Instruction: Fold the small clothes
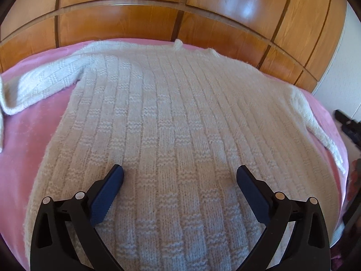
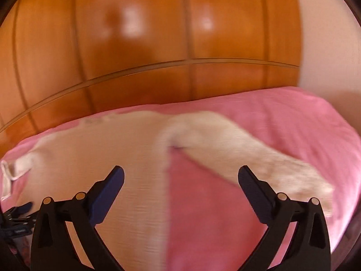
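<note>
Left wrist and right wrist views: jaws wide, empty, over the sweater [image 1: 171, 117].

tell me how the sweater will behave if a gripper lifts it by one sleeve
The sweater is a thick cream knit spread flat on the pink blanket, so it would likely droop and stretch rather than hold shape. Its sleeve already lies limp and angled. The fuzzy blanket will probably drag on it, not let it slide.
</note>
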Demonstrator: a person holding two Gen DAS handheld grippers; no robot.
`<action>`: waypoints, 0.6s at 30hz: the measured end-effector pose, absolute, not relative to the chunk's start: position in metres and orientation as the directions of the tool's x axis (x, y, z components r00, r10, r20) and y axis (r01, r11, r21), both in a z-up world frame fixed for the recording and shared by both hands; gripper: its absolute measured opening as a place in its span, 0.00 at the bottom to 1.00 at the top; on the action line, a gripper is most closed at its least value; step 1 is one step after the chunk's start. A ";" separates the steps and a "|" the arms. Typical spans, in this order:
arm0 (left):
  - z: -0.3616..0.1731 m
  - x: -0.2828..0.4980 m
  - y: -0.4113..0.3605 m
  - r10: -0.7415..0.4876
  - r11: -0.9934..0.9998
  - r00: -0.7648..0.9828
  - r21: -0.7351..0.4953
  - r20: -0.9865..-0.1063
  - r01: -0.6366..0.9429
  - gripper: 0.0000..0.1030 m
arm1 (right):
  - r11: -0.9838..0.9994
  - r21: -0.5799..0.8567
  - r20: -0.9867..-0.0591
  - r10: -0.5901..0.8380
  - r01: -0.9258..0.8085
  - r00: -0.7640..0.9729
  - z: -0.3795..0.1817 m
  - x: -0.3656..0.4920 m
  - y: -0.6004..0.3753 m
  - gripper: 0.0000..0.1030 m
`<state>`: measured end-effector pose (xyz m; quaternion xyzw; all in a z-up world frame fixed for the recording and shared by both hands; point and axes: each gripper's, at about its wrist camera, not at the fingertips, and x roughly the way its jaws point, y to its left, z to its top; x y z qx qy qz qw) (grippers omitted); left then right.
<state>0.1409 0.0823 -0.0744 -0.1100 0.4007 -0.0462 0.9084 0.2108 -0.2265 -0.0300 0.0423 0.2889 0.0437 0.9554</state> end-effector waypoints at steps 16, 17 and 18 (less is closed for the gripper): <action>-0.036 0.093 0.246 0.375 0.900 0.655 0.089 -0.656 -0.426 0.80 | 0.988 0.084 -0.705 0.149 -0.126 0.693 -0.100 0.241 -0.179 0.98; -0.039 0.093 0.255 0.383 0.899 0.642 0.108 -0.664 -0.425 0.80 | 0.988 0.091 -0.707 0.152 -0.123 0.691 -0.100 0.242 -0.181 0.98; -0.045 0.094 0.265 0.397 0.897 0.619 0.144 -0.678 -0.418 0.80 | 0.988 0.099 -0.711 0.154 -0.120 0.686 -0.100 0.243 -0.182 0.98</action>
